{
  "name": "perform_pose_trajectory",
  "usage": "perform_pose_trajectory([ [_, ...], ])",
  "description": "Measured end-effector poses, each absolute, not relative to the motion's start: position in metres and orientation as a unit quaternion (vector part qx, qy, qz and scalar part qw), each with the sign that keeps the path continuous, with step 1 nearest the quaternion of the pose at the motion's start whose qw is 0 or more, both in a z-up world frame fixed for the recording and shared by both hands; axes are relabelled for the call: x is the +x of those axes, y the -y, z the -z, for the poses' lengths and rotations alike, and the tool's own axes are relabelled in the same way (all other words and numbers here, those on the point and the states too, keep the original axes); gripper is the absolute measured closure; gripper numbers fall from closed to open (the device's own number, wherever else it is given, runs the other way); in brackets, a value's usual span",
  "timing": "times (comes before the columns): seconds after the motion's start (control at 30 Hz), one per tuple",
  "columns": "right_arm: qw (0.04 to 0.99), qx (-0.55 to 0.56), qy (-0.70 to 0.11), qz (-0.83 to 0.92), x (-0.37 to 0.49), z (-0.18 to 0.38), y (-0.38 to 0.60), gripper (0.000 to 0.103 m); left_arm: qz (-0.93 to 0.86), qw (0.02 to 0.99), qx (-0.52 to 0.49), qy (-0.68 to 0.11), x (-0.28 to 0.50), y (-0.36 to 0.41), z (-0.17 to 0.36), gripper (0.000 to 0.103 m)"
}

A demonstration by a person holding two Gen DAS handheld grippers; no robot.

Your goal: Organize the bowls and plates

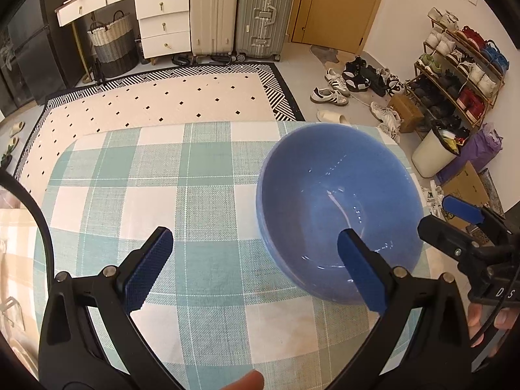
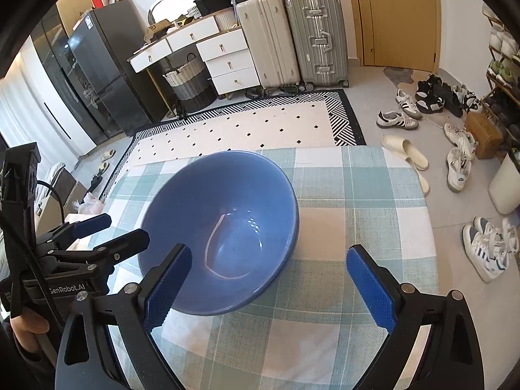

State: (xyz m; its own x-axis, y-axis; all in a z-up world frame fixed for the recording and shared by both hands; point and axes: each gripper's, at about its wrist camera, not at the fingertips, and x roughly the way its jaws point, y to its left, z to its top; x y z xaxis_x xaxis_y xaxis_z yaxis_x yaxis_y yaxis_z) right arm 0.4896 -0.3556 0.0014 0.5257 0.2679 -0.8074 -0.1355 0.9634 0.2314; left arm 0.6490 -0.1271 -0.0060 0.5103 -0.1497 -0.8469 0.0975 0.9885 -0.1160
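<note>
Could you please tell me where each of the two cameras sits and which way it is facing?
Left wrist: on the left gripper, looking forward and down over the checked tablecloth; blue bowl ahead-right; own open jaws, a fingertip, the right gripper.
Right wrist: on the right gripper, looking the same way; bowl ahead-left; own open jaws, the left gripper, a hand.
Shared: bowl, tablecloth, rug, suitcases.
</note>
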Motion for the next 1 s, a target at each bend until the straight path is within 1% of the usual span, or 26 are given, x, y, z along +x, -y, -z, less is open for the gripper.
perform_pose_trajectory([
  [0.5,0.860,0.081,-0.490,-0.118,0.513,0.025,0.356,0.006,0.071,0.860,-0.040,-0.504,0.678,0.126,0.043,0.004],
  [0.63,0.858,0.082,-0.493,-0.120,0.516,0.030,0.354,0.006,0.066,0.860,-0.039,-0.505,0.685,0.123,0.052,0.011],
  [0.7,0.856,0.082,-0.496,-0.120,0.517,0.032,0.353,0.009,0.065,0.859,-0.044,-0.507,0.688,0.121,0.057,0.012],
  [0.73,0.856,0.083,-0.496,-0.121,0.518,0.034,0.352,0.010,0.067,0.857,-0.049,-0.509,0.690,0.121,0.060,0.014],
  [0.8,0.852,0.083,-0.502,-0.124,0.520,0.038,0.351,0.017,0.069,0.854,-0.054,-0.513,0.692,0.119,0.064,0.020],
  [0.87,0.851,0.081,-0.504,-0.124,0.521,0.040,0.350,0.021,0.067,0.853,-0.052,-0.515,0.696,0.119,0.069,0.033],
  [0.93,0.849,0.083,-0.506,-0.128,0.522,0.043,0.349,0.025,0.065,0.851,-0.050,-0.518,0.699,0.119,0.072,0.043],
  [1.0,0.846,0.083,-0.511,-0.130,0.524,0.047,0.347,0.036,0.066,0.849,-0.049,-0.522,0.702,0.120,0.077,0.048],
])
